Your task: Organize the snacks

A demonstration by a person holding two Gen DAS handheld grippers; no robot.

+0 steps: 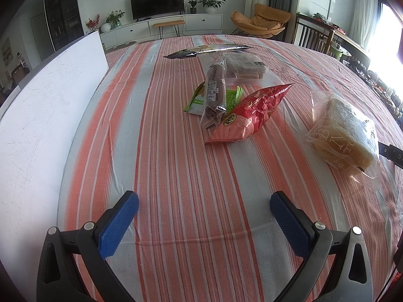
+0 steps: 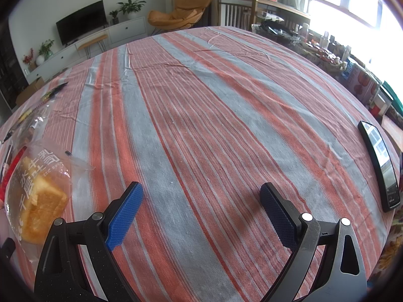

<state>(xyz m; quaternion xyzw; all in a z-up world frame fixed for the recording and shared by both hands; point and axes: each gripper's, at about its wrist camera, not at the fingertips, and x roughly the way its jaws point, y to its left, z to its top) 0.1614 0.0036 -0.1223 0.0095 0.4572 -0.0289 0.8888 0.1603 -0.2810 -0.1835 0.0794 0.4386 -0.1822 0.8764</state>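
Note:
Snacks lie on a striped tablecloth (image 1: 176, 166). In the left wrist view a red bag (image 1: 249, 115), a brown cookie sleeve (image 1: 214, 93), a green packet (image 1: 196, 100), a clear pack of wafers (image 1: 244, 69) and a dark foil bag (image 1: 206, 50) cluster ahead. A clear bag of toast bread (image 1: 342, 136) lies to the right, also in the right wrist view (image 2: 35, 196) at the left. My left gripper (image 1: 204, 201) is open and empty, short of the cluster. My right gripper (image 2: 201, 188) is open and empty over bare cloth (image 2: 201, 115).
A white box (image 1: 50, 105) stands along the table's left side. A black phone (image 2: 380, 166) lies near the table's right edge. Chairs and a cluttered side table stand beyond the far edge.

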